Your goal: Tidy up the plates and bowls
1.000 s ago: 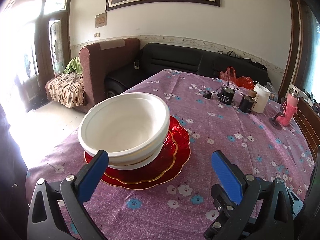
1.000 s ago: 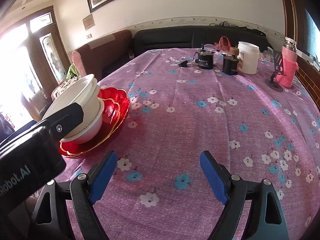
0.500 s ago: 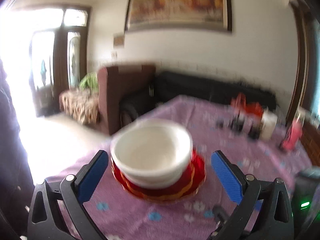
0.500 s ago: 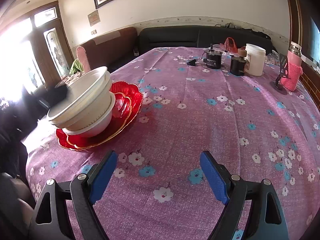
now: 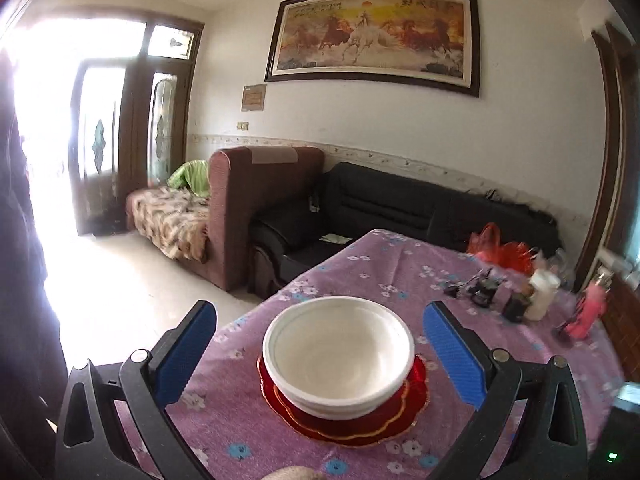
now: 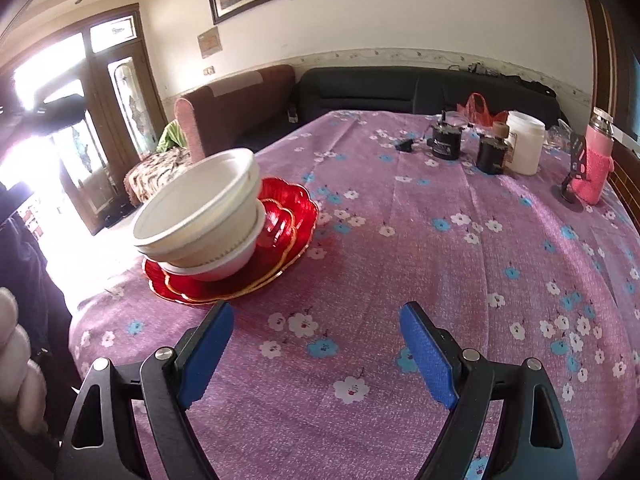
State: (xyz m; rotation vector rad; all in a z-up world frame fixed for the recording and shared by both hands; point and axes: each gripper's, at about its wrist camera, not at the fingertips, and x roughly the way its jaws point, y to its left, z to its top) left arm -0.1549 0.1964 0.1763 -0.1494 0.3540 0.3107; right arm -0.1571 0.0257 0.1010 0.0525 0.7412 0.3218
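The left gripper [image 5: 320,354] is hovering with its jaws spread wide, empty. Beyond it white bowls [image 5: 338,354] are sitting nested on red plates [image 5: 404,412], which are lying on the flowered tablecloth [image 5: 400,268].

- We see a purple flowered cloth [image 6: 460,264] covering the surface
- At the far end we find a white jar [image 6: 525,142] beside two black cylinders [image 6: 446,142] and [image 6: 492,155], and a small black piece [image 6: 405,145] lies near them
- We spot a pink bottle [image 6: 594,168] at the right edge, with a red plastic bag [image 6: 480,108] behind the jar
- Beyond the surface we see a black sofa [image 5: 400,204] and a brown armchair [image 5: 256,200]
- A framed horse painting [image 5: 372,38] hangs on the wall; we see a glazed door [image 5: 100,148] at the left
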